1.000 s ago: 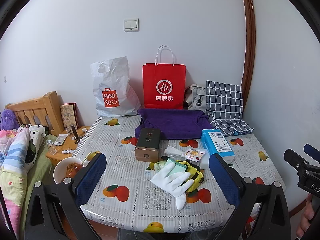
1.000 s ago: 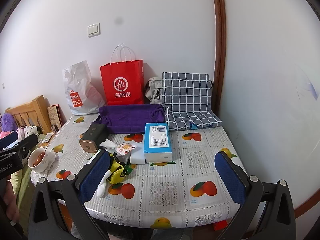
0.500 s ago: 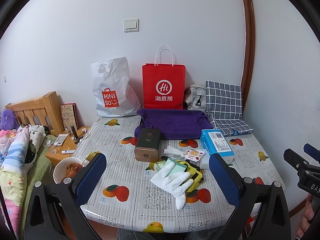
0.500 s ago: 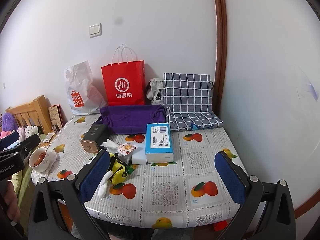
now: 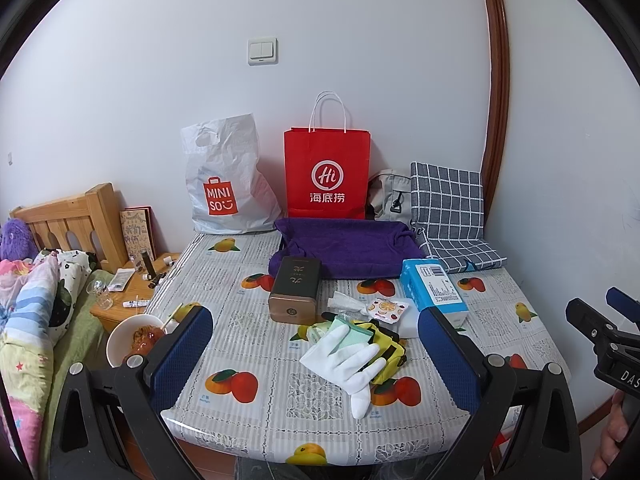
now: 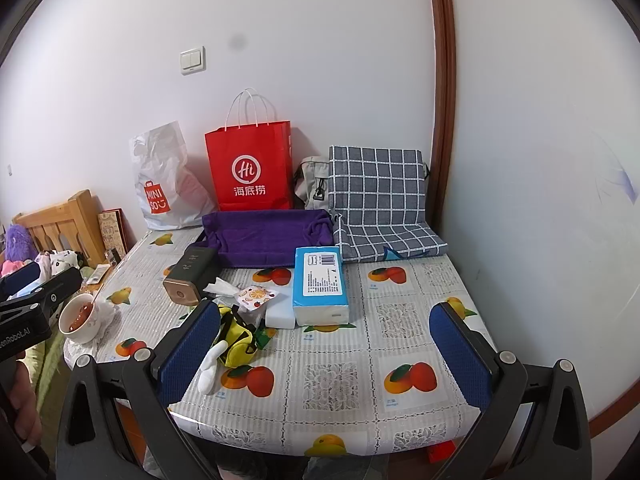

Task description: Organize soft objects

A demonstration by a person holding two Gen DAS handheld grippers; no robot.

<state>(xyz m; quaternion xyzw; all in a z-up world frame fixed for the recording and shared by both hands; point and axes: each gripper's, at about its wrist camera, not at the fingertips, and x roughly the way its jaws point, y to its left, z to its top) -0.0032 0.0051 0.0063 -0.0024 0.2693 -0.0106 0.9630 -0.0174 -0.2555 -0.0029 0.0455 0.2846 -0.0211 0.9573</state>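
Note:
A white glove (image 5: 346,356) lies over a yellow pouch (image 5: 386,344) and a pale green cloth (image 5: 346,330) near the table's front. Behind them are a blue tissue pack (image 5: 434,290), a fruit-print packet (image 5: 386,306) and a purple cloth (image 5: 344,246). My left gripper (image 5: 315,314) hovers open before the table edge, facing the glove, holding nothing. My right gripper (image 6: 325,309) is open and empty too, further right, facing the tissue pack (image 6: 320,284); the glove (image 6: 212,364) shows beside its left finger.
A brown box (image 5: 294,292) stands mid-table. A red paper bag (image 5: 327,174), a white plastic bag (image 5: 224,184) and a checked cushion (image 5: 448,208) line the wall. A bowl of food (image 5: 134,338) sits at the left edge, with a bedside stand and bed beyond.
The right gripper's view has drifted slightly. Nothing on the table has moved, and both grippers stay open.

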